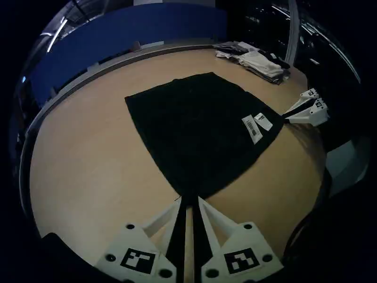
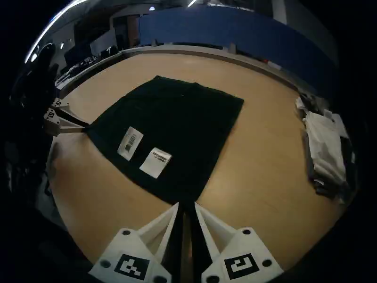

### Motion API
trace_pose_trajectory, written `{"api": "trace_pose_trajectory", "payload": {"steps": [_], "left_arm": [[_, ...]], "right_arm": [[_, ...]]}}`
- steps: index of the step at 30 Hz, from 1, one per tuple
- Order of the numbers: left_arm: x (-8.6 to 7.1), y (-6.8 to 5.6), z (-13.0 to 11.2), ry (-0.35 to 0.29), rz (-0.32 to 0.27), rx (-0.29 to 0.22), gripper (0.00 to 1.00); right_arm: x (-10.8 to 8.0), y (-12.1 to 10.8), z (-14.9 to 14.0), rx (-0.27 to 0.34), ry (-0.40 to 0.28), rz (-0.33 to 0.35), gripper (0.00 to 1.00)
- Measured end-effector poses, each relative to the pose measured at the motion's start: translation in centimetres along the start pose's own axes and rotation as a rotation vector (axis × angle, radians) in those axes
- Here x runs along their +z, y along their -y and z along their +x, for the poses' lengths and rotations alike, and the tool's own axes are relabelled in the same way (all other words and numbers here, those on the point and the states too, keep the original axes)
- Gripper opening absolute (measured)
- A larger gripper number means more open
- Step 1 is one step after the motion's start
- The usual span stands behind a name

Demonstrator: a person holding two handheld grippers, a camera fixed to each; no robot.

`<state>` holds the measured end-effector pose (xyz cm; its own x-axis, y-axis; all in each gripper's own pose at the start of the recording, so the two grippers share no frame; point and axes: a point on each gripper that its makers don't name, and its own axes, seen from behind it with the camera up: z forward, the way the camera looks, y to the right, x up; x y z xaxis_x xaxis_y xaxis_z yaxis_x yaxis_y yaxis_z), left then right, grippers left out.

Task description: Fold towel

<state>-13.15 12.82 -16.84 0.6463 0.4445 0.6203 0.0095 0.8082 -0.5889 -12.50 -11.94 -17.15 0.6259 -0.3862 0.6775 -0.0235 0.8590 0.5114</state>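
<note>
The black towel [image 1: 198, 127] lies flat on the counter [image 1: 94, 155]; the left gripper [image 1: 189, 200] and right gripper [image 2: 187, 205] each have fingers pinched nearly closed on a near corner. It looks soft, light and limp, so corners seem the sensible hold

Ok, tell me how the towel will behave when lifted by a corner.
The towel lies flat and thin, so it is probably floppy and should sag from any lifted corner. It is likely light. Its paper tags may flap.

Dim, underexposed; faint ceiling strip lights; strong fisheye edge warp
</note>
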Motion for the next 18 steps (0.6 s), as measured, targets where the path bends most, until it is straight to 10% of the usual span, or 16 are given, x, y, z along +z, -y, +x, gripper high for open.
{"api": "trace_pose_trajectory", "payload": {"steps": [18], "left_arm": [[-1.2, 0.3, 1.0, -0.007, 0.005, -0.047, 0.08]], "right_arm": [[-1.3, 0.0, 1.5, 0.012, -0.022, 0.007, 0.08]]}}
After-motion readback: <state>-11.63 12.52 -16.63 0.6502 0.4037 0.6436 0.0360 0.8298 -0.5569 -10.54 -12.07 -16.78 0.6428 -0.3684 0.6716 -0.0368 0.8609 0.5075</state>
